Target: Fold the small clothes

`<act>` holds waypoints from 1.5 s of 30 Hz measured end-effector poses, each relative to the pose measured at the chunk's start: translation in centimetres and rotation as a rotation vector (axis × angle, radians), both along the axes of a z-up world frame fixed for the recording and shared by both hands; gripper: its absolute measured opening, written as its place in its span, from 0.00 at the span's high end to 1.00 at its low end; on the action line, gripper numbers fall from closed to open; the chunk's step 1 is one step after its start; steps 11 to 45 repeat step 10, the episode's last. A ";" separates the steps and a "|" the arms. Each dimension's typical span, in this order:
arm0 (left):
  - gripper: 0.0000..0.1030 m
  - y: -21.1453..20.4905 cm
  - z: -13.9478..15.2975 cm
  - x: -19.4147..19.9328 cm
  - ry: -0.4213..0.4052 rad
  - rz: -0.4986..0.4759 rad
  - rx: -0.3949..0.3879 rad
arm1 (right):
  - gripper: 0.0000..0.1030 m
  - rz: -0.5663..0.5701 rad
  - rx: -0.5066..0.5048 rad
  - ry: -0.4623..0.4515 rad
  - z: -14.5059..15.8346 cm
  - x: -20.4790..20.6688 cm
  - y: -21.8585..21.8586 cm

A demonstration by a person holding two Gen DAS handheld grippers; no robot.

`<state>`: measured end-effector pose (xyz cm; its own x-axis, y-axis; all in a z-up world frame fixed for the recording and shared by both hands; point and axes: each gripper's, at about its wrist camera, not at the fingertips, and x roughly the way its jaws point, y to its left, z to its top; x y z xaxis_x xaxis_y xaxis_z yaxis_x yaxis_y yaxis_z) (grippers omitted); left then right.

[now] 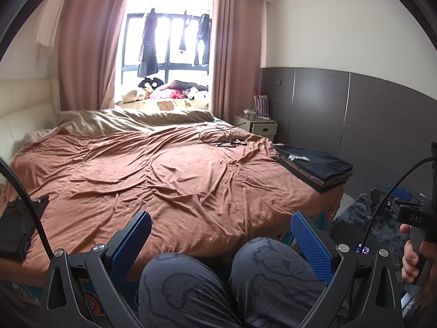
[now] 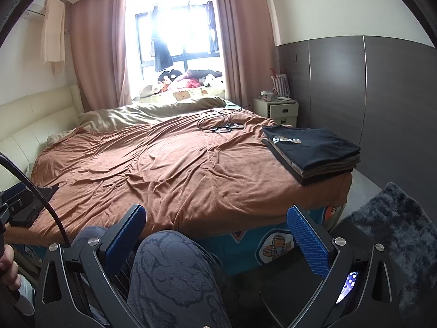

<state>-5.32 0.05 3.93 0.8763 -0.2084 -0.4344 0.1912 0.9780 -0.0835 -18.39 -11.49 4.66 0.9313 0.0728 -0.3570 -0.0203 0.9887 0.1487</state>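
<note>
While both tongs point(image 1: 218, 235) point(image 2: 215, 229) gape, folded stack point(image 2: 314, 153) lies flat.

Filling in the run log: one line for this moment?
left gripper: open | right gripper: open | folded stack: bed's right edge

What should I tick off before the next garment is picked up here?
1. Left gripper open, holding nothing: ok.
2. Right gripper open, holding nothing: ok.
3. Folding area on the brown blanket free of clothes: ok.
4. Folded stack sits squarely at the bed corner: ok.
5. Dark garment at the left edge is unfolded: cannot tell.
6. Cables kept off the folding area: ok.
</note>
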 end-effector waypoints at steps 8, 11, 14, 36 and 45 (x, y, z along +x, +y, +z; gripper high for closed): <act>0.00 0.0 0.4 -0.8 -0.020 -0.009 0.001 | 0.00 -0.003 0.000 -0.006 0.0 0.0 -0.7; 0.00 0.0 0.5 -1.0 -0.034 -0.007 0.005 | 0.00 -0.004 0.002 -0.007 0.1 0.1 -0.7; 0.00 0.0 0.5 -1.0 -0.034 -0.007 0.005 | 0.00 -0.004 0.002 -0.007 0.1 0.1 -0.7; 0.00 0.0 0.5 -1.0 -0.034 -0.007 0.005 | 0.00 -0.004 0.002 -0.007 0.1 0.1 -0.7; 0.00 0.0 0.5 -1.0 -0.034 -0.007 0.005 | 0.00 -0.004 0.002 -0.007 0.1 0.1 -0.7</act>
